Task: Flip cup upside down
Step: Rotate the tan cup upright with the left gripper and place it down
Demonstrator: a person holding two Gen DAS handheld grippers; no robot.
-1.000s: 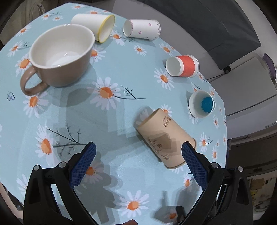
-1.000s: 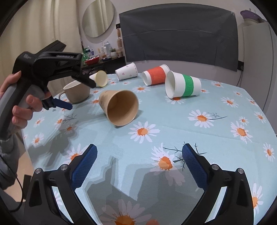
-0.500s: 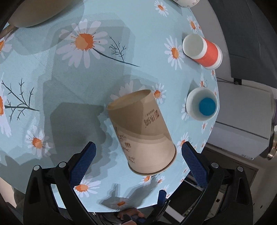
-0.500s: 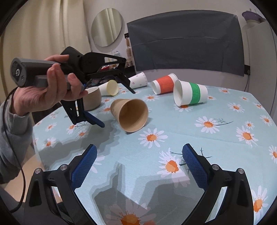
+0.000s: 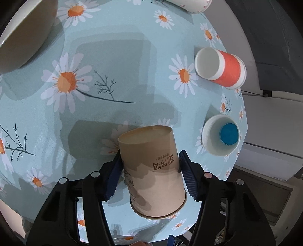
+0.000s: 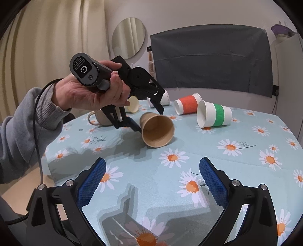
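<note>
A brown paper cup [image 5: 151, 166] lies on its side on the daisy tablecloth, mouth towards the table's near edge; it also shows in the right wrist view [image 6: 157, 129]. My left gripper [image 5: 149, 162] reaches down over it, and its blue pads [image 5: 186, 176] press both sides of the cup's wall. In the right wrist view the left gripper [image 6: 149, 121] is held by a hand at the cup's base end. My right gripper [image 6: 151, 181] is open and empty above the cloth, well short of the cup.
An orange cup [image 5: 221, 70], a white cup with a blue bottom [image 5: 221, 140], a green-banded cup [image 6: 214, 115], a heart-print cup [image 5: 191, 4] and a yellow-rimmed cup [image 6: 132, 106] lie on their sides. A beige mug [image 5: 24, 34] stands at the left. The table edge [image 5: 244, 113] is close on the right.
My left gripper came down over the brown cup and closed its jaws from wide open onto the cup's sides. The right gripper stayed open and drew back slightly.
</note>
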